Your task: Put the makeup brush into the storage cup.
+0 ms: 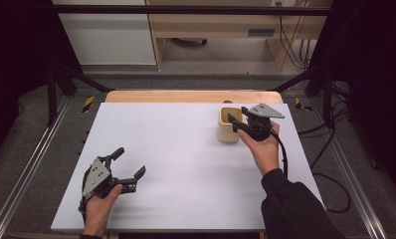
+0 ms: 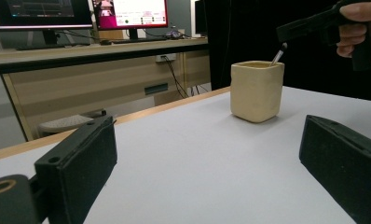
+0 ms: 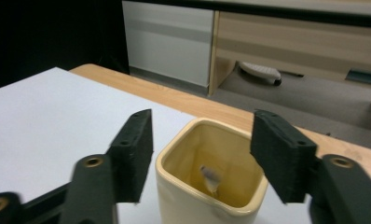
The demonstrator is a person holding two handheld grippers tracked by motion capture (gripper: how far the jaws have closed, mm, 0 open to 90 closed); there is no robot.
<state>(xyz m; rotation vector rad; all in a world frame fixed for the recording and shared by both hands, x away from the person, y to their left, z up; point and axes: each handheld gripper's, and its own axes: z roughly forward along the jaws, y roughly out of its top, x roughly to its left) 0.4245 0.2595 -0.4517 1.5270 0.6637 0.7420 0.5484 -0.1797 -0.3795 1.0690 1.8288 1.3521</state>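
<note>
Hovering over the cream cup [image 1: 229,126] at the bench's [image 1: 176,164] far right, the right hand-held gripper [image 3: 200,154] stands open; lift straight up, clear of the stick [image 2: 278,54] inside

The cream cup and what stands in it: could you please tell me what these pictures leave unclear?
- The thin item in the cream cup: the cup wall hides its lower part in the left gripper view; it is blurred in the right gripper view.
- The cup's base: cut off by the bottom edge in the right gripper view.
- The cup's far rim: partly covered by the right gripper in the high view.
</note>
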